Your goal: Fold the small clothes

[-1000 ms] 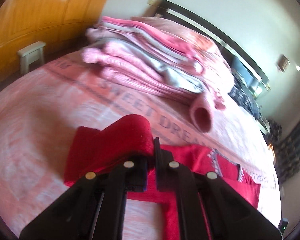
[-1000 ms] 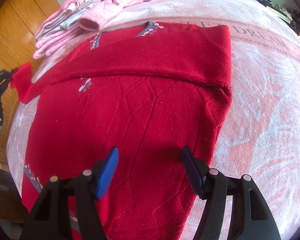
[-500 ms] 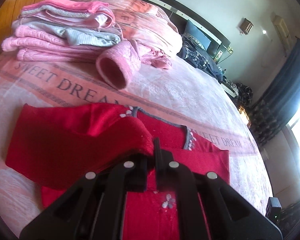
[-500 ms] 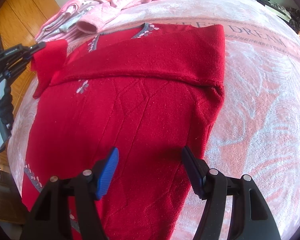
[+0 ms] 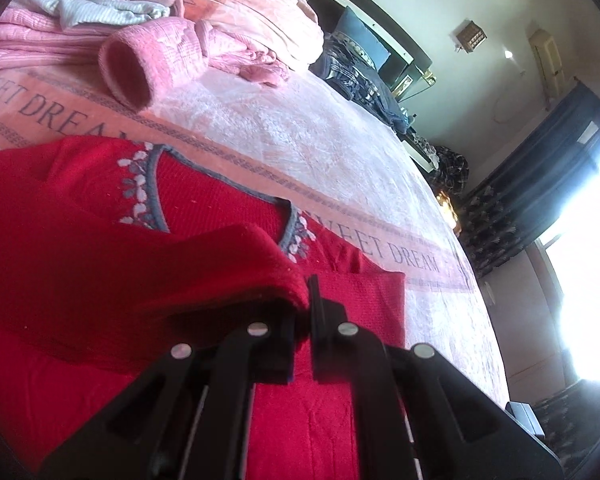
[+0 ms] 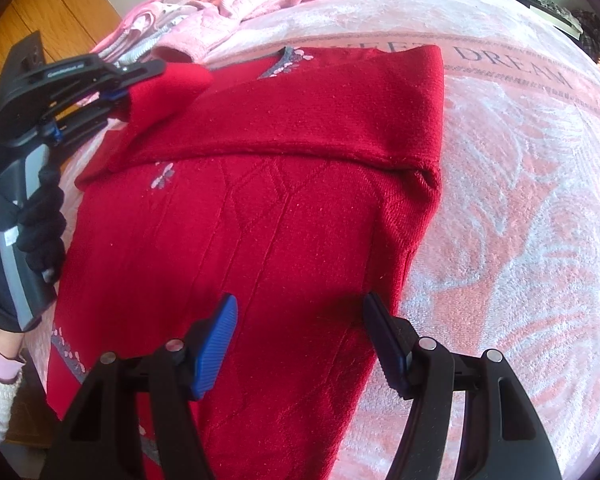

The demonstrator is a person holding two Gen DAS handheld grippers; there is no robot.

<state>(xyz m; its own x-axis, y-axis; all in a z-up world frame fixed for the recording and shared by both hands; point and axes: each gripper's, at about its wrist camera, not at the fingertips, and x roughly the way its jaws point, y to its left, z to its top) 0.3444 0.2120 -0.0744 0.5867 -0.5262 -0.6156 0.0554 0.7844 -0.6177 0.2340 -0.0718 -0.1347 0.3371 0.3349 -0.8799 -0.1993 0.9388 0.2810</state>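
Left gripper, held by a black-gloved hand, is clamped on the cuff of the red sweater's sleeve, lifted over the garment's far-left shoulder. Red sweater lies flat on the pink blanket, other sleeve folded across chest. Right gripper hovers near the hem, fingers apart, holding nothing; pink clothes pile far left.

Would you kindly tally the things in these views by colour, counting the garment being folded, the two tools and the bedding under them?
Red: 1, the red sweater.
Black: 2, the left hand-held gripper and the right hand-held gripper.
Pink: 1, the pink bedspread.
Total: 4.
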